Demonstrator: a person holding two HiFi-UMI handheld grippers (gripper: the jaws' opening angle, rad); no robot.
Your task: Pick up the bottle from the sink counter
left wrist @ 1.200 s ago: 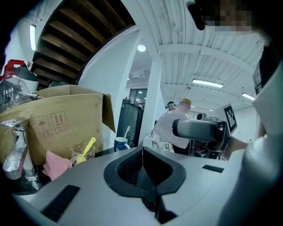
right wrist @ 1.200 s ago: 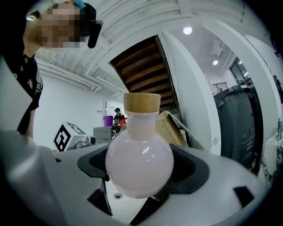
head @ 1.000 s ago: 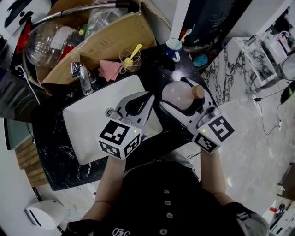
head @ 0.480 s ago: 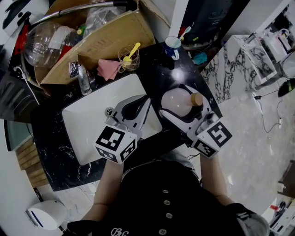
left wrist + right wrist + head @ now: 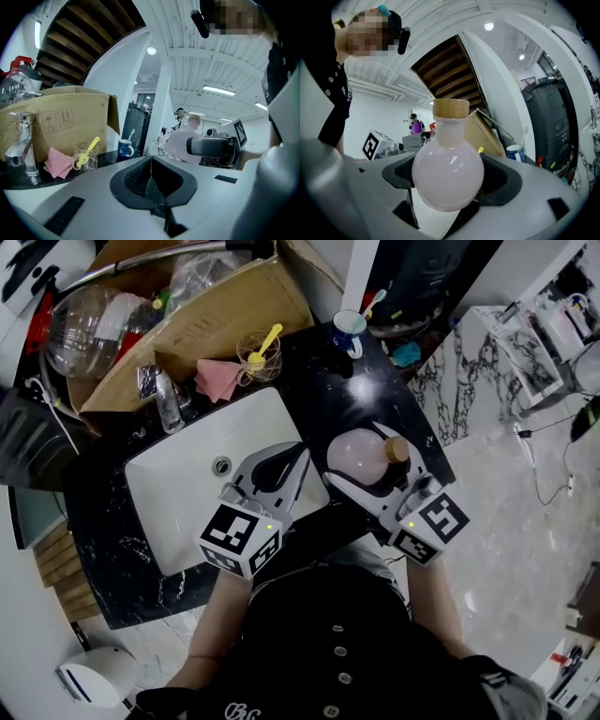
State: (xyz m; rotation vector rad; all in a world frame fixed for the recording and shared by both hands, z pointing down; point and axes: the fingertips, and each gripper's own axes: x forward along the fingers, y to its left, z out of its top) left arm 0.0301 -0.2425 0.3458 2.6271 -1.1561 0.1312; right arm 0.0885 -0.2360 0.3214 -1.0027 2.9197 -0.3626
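As right gripper [image 5: 355, 457] clamps, bottle [image 5: 447, 174] between jaws

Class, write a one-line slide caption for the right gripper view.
Right tongs clamped on a round, pale pink bottle with a wooden stopper.

Round pink bottle [image 5: 359, 452] (cork stopper), upright, in right gripper [image 5: 352, 457]

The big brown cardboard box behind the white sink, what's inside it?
In the brown cardboard box, a large clear plastic jug and crumpled clear plastic film show at the open top. Anything beneath them is hidden by the box wall and that plastic.
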